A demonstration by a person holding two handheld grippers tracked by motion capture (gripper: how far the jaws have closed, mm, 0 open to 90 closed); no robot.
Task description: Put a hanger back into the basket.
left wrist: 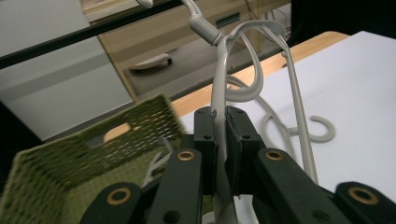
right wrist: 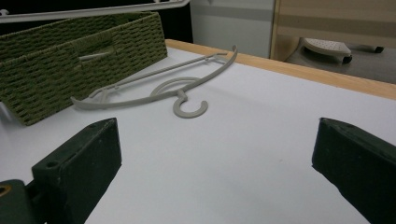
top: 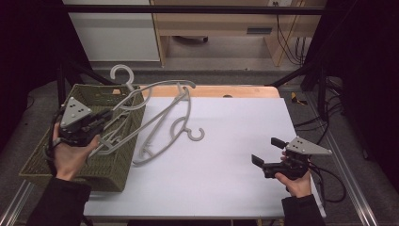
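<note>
The left tongs [top: 107, 114] are clamped on the bar of a grey plastic hanger [top: 127, 101], held above the green woven basket [top: 56, 160] at the surface's [top: 235, 155] left edge. Its hook points up and away from the person. A second grey hanger [top: 164, 122] lies on the white surface, long axis running from near left to far right, hook toward the middle. The right tongs [top: 266, 151] hover apart, empty, near the right edge.
</note>
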